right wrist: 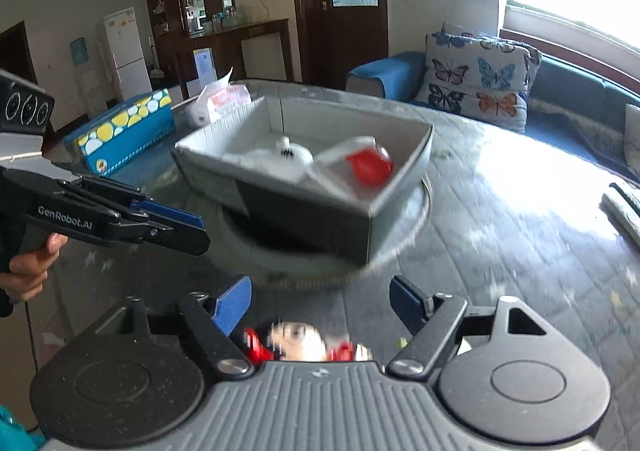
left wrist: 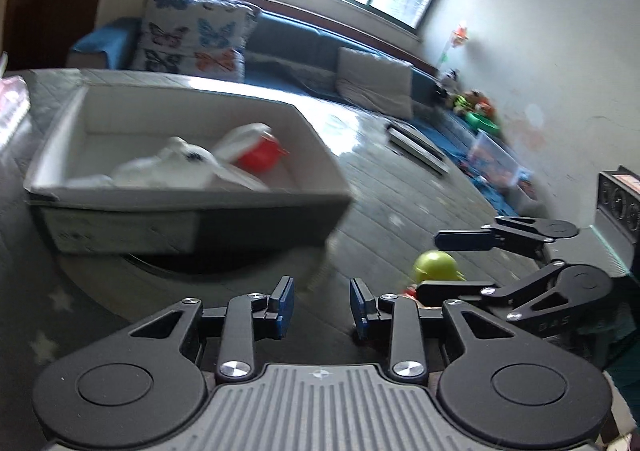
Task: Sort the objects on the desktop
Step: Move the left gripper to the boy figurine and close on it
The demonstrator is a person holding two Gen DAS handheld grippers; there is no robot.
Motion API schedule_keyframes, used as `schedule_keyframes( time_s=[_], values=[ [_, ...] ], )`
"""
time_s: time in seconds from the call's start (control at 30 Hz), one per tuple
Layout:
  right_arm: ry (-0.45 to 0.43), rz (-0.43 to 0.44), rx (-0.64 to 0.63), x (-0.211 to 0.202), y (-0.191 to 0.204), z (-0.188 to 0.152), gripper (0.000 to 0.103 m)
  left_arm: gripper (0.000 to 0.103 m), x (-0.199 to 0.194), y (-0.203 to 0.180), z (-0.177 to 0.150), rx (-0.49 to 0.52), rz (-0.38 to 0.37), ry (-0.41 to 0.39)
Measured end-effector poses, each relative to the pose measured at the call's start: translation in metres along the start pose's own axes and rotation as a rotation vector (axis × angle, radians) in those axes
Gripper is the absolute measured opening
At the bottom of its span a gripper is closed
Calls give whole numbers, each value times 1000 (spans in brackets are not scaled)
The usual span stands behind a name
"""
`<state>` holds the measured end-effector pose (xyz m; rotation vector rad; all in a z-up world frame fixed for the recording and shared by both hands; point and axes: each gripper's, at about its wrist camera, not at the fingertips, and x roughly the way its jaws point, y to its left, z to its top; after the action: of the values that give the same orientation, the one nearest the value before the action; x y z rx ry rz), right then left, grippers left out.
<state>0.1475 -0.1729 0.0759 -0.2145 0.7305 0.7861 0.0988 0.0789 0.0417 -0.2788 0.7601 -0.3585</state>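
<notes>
Both my tools hang spread and empty.
A blurry toy figure (right wrist: 304,341), I think, lies below the right tool (right wrist: 320,303); the left tool (left wrist: 322,305) faces the grey box (left wrist: 188,207).

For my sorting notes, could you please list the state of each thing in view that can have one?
Left gripper: fingers open, nothing between them.
Right gripper: fingers open, toy figure below, not gripped.
Box: open-topped, holding a red-and-white container and a white item.
Tissue pack: one sheet sticking out.

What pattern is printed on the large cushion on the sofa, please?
Butterflies in blue, orange and dark tones on white; the cushion shows best in the right wrist view.
</notes>
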Motion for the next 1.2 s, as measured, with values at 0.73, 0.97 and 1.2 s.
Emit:
schedule_keyframes(
  time_s=[0.73,0.97,1.2],
  values=[
    [67,-30,-125,6,27,-47,87,33,19,-47,-32,20,-90,74],
    [60,1,-105,-6,34,-53,89,33,17,-36,-38,-32,-69,72],
    [76,56,-116,-13,48,-61,87,34,13,-25,-45,-95,-82,77]
  ],
)
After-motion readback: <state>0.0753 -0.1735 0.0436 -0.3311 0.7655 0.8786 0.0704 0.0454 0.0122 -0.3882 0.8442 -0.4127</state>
